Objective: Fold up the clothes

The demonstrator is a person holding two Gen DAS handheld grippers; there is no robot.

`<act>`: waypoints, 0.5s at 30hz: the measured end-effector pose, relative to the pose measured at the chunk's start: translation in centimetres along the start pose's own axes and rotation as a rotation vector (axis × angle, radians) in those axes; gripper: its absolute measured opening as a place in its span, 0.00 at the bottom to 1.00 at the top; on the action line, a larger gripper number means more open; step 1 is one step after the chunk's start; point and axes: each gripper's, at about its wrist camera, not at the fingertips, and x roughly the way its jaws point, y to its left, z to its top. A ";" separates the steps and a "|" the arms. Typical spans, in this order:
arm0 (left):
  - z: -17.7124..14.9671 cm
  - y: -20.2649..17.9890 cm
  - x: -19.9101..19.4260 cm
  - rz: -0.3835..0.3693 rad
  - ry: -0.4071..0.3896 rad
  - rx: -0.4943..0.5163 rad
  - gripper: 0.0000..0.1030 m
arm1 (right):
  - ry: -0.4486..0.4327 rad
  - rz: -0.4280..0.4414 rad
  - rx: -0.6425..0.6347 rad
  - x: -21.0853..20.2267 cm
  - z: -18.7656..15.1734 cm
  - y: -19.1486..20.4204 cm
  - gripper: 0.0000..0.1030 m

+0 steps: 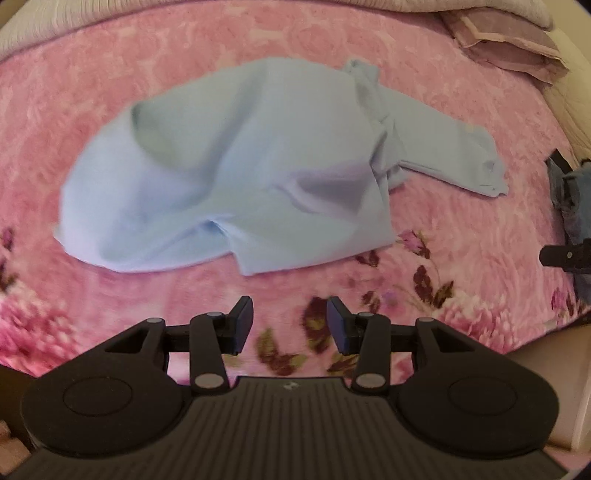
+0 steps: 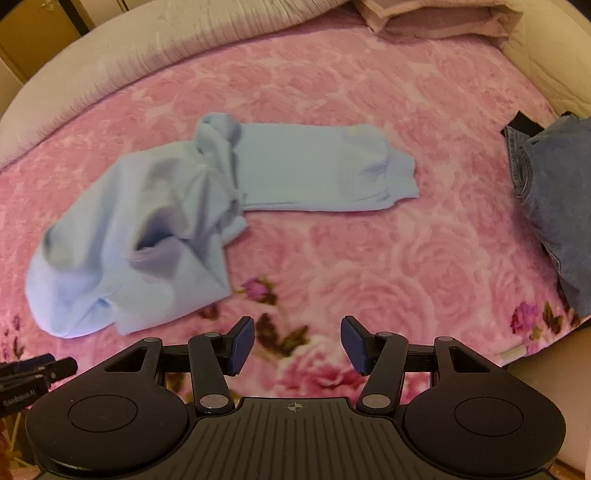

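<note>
Fingers of the left gripper stand spread apart and hold nothing, poised above the near edge of a bed covered by a pink floral blanket. On the right gripper, the blue-padded fingers are likewise parted and empty, with rose-patterned fabric showing through the gap.

A light blue long-sleeved shirt lies rumpled in the middle of the blanket, well ahead of both tools. From the right wrist view its long axis runs from the bunched body at near left to one sleeve stretched flat toward the right, the cuff pointing at a pair of blue jeans heaped at the bed's right edge; shirt and jeans lie well apart. In the left wrist view the body spreads wide to the left, its hem nearest the camera, while the sleeve trails off to the right.

Part of the left tool intrudes at the lower left of the right wrist view, carrying small white lettering too blurred to read with certainty. A small cross-hair mark sits on the ribbed housing of the right tool. Folded mauve bedding rests at the head of the bed.
</note>
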 end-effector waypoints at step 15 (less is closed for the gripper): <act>1.4 -8.0 11.1 0.023 -0.020 -0.287 0.47 | 0.061 -0.063 -0.073 8.8 3.5 -8.3 0.54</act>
